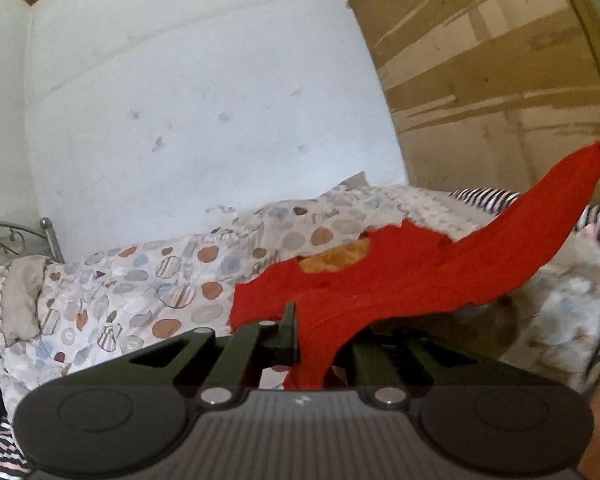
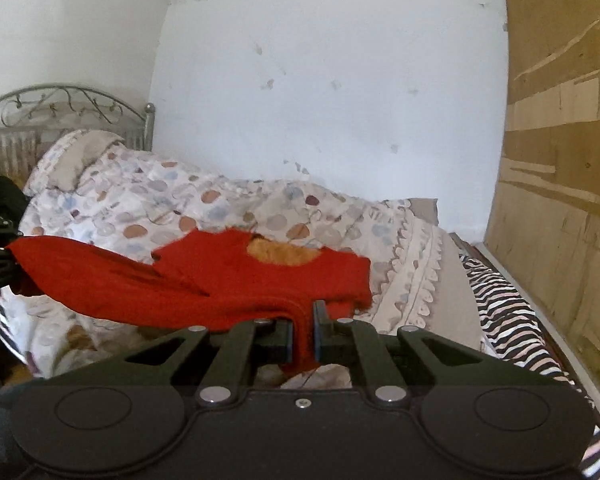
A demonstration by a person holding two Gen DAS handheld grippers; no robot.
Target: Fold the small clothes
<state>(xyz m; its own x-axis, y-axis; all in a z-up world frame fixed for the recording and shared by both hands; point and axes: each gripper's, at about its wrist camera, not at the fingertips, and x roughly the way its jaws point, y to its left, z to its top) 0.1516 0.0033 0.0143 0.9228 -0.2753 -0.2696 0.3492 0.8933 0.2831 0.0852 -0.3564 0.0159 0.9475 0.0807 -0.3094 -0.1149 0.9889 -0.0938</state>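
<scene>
Red knit garment [image 1: 400, 280], small, with ragged edges, is stretched in the air between the two grippers above the bed; its orange inner lining shows at the neck opening. Left gripper [image 1: 308, 340]: black two-finger unit, jaws closed together and clamped on one edge of the red cloth, a fold of which hangs down between the fingers. Right gripper [image 2: 303, 340]: same black build, jaws nearly together and clamped on a hem of the garment, red fabric pinched between the blue-edged pads and a short tab hanging below them.

In the left wrist view the cloth rises toward the upper right, where its far corner meets the black tip of the other gripper at the frame edge. In the right wrist view the cloth runs off to the left, to the other gripper's dark frame at that edge. The span sags slightly in the middle.

Below the garment lies a white quilt printed with brown, grey and blue rounded spots [image 2: 172, 204], bunched along the wall side of the bed. A zebra-striped black and white sheet [image 2: 500, 308] covers the mattress at the bed's right edge. A silver wrought-metal headboard with scrollwork [image 2: 60, 108] stands at the head end. A white plaster wall [image 2: 320, 80] is behind, with a brown cardboard panel [image 2: 560, 120] upright to its right.
</scene>
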